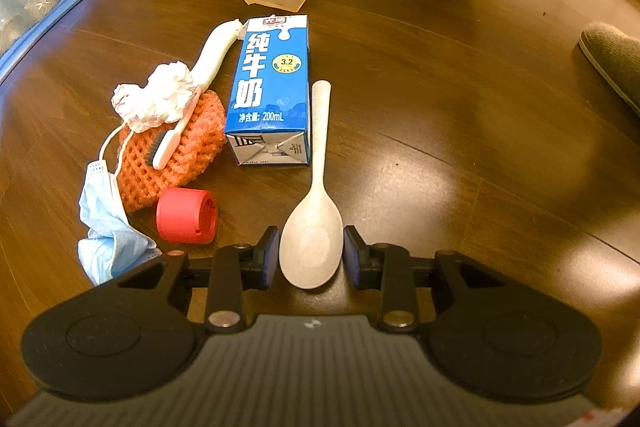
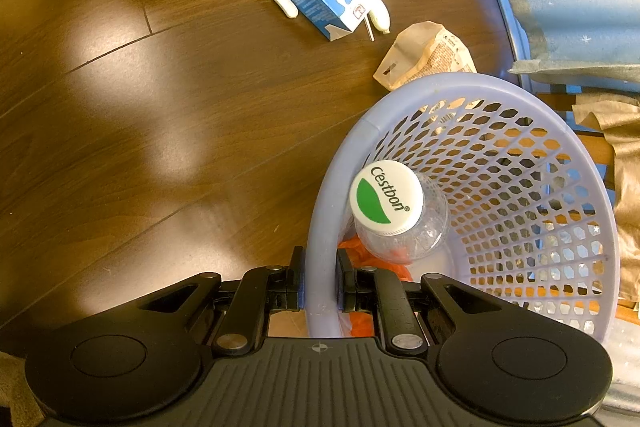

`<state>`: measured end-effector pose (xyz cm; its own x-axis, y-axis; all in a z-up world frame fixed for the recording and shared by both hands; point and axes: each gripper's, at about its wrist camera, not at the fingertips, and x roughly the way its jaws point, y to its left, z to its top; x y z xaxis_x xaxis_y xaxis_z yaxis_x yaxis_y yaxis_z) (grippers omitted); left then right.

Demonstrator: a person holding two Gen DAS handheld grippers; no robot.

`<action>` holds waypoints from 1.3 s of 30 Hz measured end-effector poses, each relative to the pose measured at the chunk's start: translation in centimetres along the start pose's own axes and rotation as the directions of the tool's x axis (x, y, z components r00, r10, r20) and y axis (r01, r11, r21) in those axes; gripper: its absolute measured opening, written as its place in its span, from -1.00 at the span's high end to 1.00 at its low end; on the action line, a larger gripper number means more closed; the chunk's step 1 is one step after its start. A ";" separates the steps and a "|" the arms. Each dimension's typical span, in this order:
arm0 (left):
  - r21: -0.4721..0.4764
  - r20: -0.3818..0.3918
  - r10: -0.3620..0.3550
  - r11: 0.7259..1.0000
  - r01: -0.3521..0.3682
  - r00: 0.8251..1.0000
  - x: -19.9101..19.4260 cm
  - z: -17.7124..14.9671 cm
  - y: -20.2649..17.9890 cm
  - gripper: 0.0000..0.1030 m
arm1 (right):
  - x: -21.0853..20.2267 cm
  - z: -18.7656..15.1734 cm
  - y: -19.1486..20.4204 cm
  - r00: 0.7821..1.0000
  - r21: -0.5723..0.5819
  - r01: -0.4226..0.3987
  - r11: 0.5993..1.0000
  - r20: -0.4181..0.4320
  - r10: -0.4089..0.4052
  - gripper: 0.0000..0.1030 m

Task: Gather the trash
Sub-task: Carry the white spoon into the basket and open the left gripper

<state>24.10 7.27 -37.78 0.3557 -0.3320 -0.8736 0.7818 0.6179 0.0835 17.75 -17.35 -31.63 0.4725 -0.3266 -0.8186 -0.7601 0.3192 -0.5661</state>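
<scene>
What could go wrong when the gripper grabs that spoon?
The spoon has a rounded bowl, so it might slip out of the left gripper when lifted. Its handle lies against the milk carton, which could get nudged. The right gripper pinches only the basket rim, so the basket might tip.

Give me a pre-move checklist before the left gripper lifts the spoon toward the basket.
1. Spoon bowl sits between the left gripper fingers: ok.
2. Pads pressing firmly on the spoon: cannot tell; they look at its edges.
3. Spoon handle free of the milk carton: cannot tell; it lies right alongside.
4. Right gripper clamped on the basket rim: ok.
5. Basket has room: ok; only a capped bottle and something orange inside.
6. Red cap clear of the fingers: ok.
</scene>
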 end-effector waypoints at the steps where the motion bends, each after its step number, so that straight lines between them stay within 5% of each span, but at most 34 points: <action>1: 0.003 0.001 0.000 1.000 0.000 1.000 0.0 0.0 0.0 0.43 | 0.0 0.0 0.0 1.000 0.000 0.000 1.000 0.001 0.000 0.80; 24: -0.036 0.074 -0.032 0.999 0.035 0.997 -4.2 2.1 -1.2 0.47 | 0.1 0.1 -0.2 1.000 0.005 -0.001 1.000 0.002 0.001 0.80; 39: 0.036 0.287 -0.038 0.999 0.028 0.957 -12.5 11.6 -2.5 0.46 | 0.0 0.0 -0.3 1.000 0.007 -0.001 1.000 0.005 0.001 0.80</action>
<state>23.66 1.60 -21.52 0.4579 -0.5453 -0.7021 0.8096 0.5821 0.0759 17.98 -17.40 -31.52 0.4741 -0.3221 -0.8195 -0.7575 0.3253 -0.5661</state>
